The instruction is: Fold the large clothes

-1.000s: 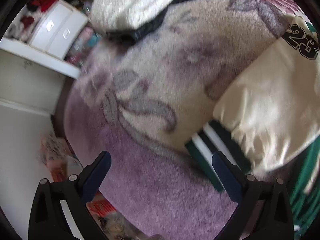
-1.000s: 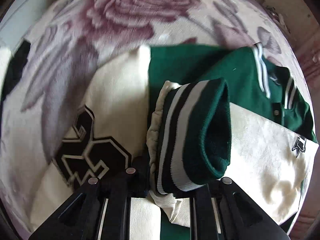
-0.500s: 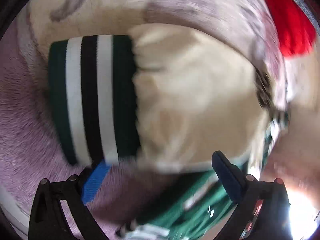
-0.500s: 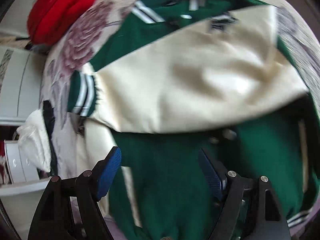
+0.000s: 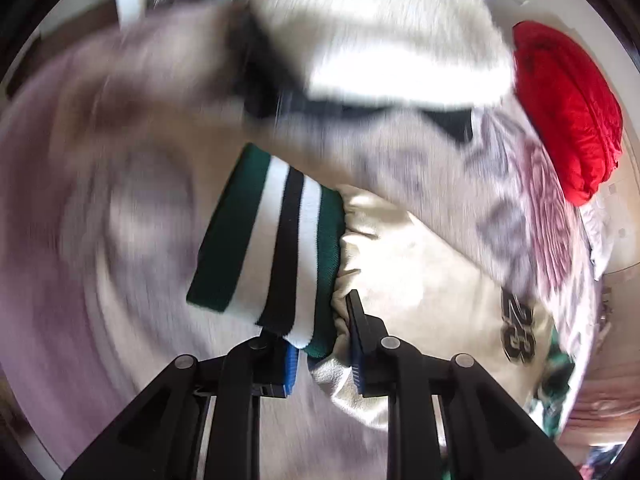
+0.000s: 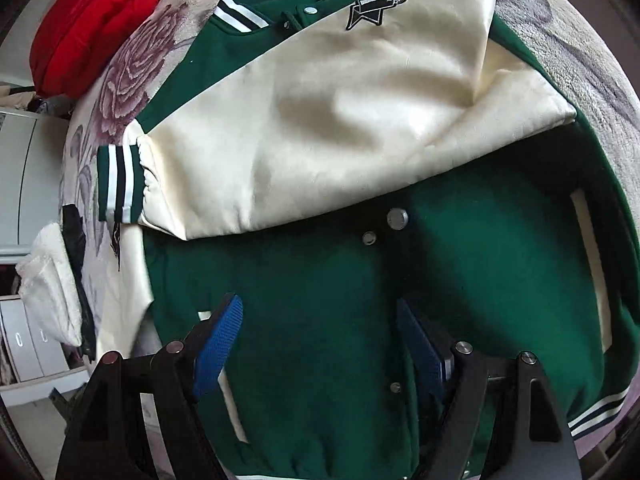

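Note:
A green varsity jacket [image 6: 320, 288] with cream sleeves lies front up on a floral blanket [image 6: 568, 12]. One cream sleeve [image 6: 320, 120] is folded across its chest, its striped cuff [image 6: 118, 188] at the left. My right gripper [image 6: 320, 344] is open and empty just above the jacket's lower front. My left gripper [image 5: 320, 340] is shut on the other sleeve's striped cuff [image 5: 272, 240] and holds it lifted; the cream sleeve [image 5: 420, 288] with a "23" patch trails to the right.
A red garment [image 5: 568, 108] lies at the blanket's far side and shows at the upper left of the right wrist view [image 6: 92, 20]. A white fleece garment [image 5: 380, 28] with a black one lies beyond the cuff. White drawers [image 6: 24, 344] stand beside the bed.
My left gripper has closed on the striped cuff and lifted it. My right gripper let go of the other cuff, opened, and moved back over the jacket's front.

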Tool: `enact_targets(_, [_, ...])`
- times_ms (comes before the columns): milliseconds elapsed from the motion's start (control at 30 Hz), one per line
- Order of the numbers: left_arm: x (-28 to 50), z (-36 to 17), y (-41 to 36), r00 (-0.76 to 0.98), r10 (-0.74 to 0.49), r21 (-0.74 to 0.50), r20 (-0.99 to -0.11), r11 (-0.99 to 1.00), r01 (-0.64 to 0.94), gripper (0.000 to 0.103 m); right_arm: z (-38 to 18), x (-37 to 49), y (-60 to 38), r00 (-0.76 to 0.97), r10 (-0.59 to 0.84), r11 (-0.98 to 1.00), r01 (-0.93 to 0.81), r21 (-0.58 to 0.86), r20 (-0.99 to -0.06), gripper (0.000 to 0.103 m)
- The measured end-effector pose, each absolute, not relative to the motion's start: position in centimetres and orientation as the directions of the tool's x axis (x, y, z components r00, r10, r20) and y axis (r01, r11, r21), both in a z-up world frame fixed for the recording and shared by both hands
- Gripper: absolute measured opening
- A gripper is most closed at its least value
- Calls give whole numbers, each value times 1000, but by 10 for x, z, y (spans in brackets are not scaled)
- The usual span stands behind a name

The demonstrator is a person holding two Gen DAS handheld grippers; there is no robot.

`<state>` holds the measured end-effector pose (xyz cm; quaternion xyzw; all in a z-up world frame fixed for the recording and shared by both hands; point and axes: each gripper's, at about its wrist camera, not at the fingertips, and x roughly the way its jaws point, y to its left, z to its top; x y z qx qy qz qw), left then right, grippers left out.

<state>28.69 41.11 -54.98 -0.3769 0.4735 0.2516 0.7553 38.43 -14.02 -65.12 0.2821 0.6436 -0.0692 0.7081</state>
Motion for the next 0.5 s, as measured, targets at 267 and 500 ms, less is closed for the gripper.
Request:
enact_targets(267, [337, -564, 437, 320, 23, -209, -947, 712, -671, 22, -652, 370, -148, 157, 265, 815, 490, 308, -951, 81])
enact_targets(500, [293, -509, 377, 244, -26, -161, -969, 817, -554, 70, -636, 344, -225, 230, 255, 680, 647, 343, -939, 81])
